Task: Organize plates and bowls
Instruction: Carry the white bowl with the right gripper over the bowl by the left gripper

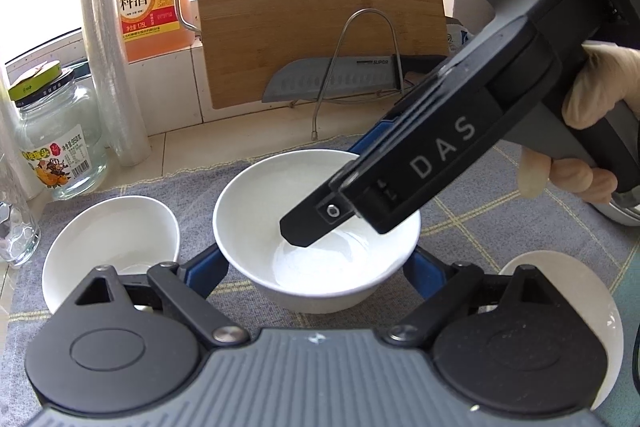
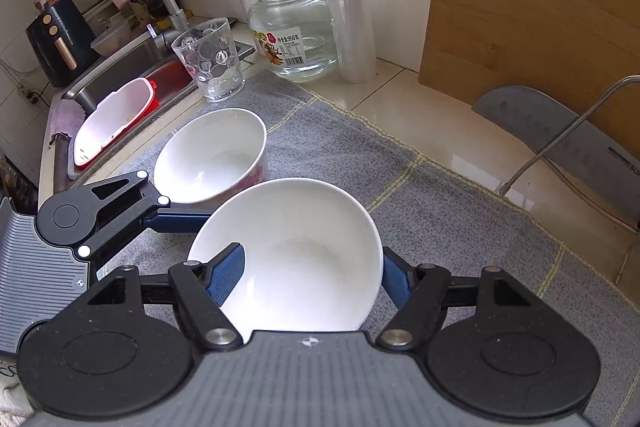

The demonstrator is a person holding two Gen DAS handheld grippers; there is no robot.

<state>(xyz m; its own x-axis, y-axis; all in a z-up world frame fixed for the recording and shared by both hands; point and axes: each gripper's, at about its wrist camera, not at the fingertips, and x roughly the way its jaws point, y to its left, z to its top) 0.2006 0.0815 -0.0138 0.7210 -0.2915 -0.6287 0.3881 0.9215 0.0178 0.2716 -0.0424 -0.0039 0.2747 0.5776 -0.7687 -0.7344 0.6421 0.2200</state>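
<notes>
Right gripper (image 2: 312, 279) clamps the rim of a plain white bowl (image 2: 304, 259) over the grey mat (image 2: 460, 227); left gripper (image 1: 316, 269) stands open around it. Second bowl (image 2: 212, 155), tumbler (image 2: 210, 61) and jar (image 2: 292, 27) crowd the left.

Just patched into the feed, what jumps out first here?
A white bowl sits mid-mat on the grey cloth, with the right gripper pinching its rim, one finger inside and one outside. The left gripper straddles the same bowl, jaws wide. A second bowl stands beside it, toward the sink.
</notes>
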